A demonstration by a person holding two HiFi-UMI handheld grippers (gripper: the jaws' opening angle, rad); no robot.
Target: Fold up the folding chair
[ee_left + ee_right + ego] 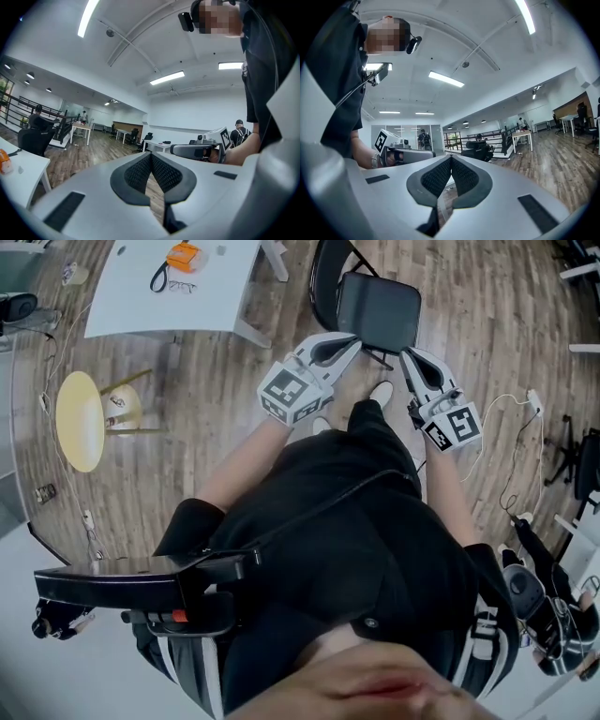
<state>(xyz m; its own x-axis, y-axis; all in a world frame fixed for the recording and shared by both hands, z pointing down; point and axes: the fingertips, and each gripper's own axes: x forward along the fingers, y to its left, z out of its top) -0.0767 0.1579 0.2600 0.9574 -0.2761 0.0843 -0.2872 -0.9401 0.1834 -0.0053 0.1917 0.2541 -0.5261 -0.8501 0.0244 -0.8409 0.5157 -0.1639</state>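
**Closed grippers meet an open folding chair**

The black folding chair [378,307] stands unfolded on the wood-plank floor [234,381] at 12 o'clock in the head view, seat flat and backrest to its 9 o'clock side. The left gripper [352,341] points at the seat's near left corner and the right gripper [411,356] at its near right corner. Both tips lie just beside the seat edge, and contact cannot be made out. In each gripper view the jaws are pressed together pad to pad, with nothing between them. Each gripper also shows in the other's view, level beside it. The person's pale shoe [381,393] rests on the floor between the two grippers.

At 10 o'clock a white counter [131,306] carries an orange object [184,256] and a pair of eyeglasses [183,286]. A round yellow stool [79,420] lies tipped on its side at 9 o'clock. A white cable [506,413] trails across the floor at 3 o'clock.
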